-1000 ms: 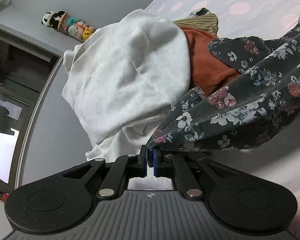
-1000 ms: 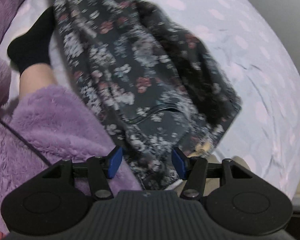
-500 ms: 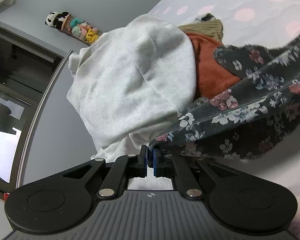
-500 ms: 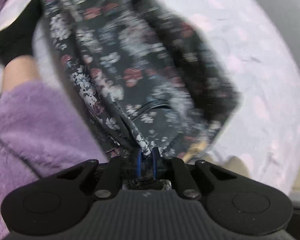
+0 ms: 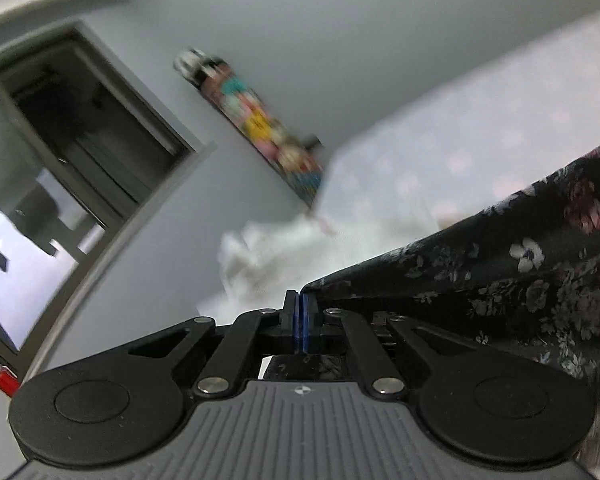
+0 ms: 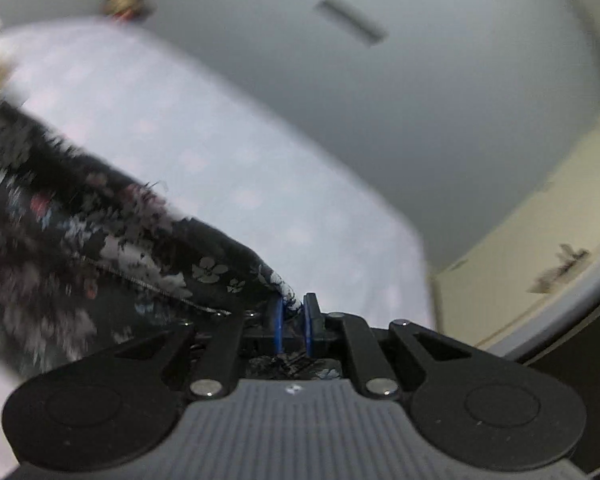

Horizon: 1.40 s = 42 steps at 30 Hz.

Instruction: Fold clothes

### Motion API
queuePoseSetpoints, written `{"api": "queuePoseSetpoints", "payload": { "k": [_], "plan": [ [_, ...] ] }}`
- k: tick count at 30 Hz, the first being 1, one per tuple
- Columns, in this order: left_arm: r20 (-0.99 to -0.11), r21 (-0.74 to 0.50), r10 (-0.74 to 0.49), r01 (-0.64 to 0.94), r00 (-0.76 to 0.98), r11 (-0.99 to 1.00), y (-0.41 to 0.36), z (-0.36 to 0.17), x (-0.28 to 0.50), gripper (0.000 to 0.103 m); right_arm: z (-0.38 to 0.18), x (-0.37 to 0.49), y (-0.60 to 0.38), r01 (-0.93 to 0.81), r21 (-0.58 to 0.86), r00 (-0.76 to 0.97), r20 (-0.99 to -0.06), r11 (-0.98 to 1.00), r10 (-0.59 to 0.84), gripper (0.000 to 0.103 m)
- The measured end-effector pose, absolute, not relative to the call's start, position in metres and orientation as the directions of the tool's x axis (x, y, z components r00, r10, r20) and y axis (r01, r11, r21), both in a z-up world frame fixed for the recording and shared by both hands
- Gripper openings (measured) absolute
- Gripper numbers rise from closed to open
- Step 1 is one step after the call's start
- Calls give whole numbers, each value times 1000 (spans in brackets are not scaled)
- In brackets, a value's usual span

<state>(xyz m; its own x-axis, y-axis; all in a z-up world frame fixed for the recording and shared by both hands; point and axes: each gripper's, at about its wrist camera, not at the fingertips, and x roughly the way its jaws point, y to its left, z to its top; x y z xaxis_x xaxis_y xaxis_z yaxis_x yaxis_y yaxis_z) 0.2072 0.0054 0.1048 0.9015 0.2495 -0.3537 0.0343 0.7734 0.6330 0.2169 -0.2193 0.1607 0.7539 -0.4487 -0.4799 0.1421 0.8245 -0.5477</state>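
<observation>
I see the bed (image 5: pixel 480 128), its pale sheet dotted pink, with a blurred white garment (image 5: pixel 268 256) lying on it.

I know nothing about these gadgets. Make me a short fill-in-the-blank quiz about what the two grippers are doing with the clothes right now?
1. Both grippers hold the same dark garment, which is printed with ____.
2. The left gripper has its jaws ____ on an edge of the cloth.
3. The right gripper pinches fabric between pads coloured ____.
4. The bed sheet behind is pale with pink ____.

Missing words: flowers; shut; blue; dots
</observation>
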Motion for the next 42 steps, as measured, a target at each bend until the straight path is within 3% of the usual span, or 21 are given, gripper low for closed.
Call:
{"api": "queuePoseSetpoints", "payload": {
  "k": [3,5,8,17,21,27,30,32,38,42],
  "plan": [
    [-285,594,206,4,936,804,1,133,203,0,204,217,-228,277,-500,787,-373,820,-492,11],
    [-290,618,191,32,938,786,1,127,198,0,215,209,-234,291,-462,787,-382,838,-484,11],
    [-330,667,179,94,927,739,5,92,187,0,195,191,-234,224,-474,769,-451,852,-453,10],
    [-514,720,284,227,810,656,37,-41,138,0,53,103,-206,26,-394,594,-733,919,-331,10],
    [-573,702,356,218,738,678,74,-66,128,0,20,76,-207,13,-298,501,-824,954,-265,10],
    [-652,624,332,234,681,746,93,-74,115,0,-22,83,-198,-47,-258,370,-902,965,-223,12],
    [-676,559,284,223,680,799,91,-65,114,1,-21,88,-195,17,-257,342,-907,966,-247,20],
    [-683,521,252,214,686,827,90,-59,118,2,-13,83,-191,36,-252,363,-898,967,-247,36],
    [-710,305,120,149,694,941,102,-47,146,23,1,68,-172,85,-222,444,-864,971,-237,51],
    [-706,112,20,83,708,990,113,-45,169,44,1,61,-165,132,-183,494,-840,974,-225,52]
  ]
}}
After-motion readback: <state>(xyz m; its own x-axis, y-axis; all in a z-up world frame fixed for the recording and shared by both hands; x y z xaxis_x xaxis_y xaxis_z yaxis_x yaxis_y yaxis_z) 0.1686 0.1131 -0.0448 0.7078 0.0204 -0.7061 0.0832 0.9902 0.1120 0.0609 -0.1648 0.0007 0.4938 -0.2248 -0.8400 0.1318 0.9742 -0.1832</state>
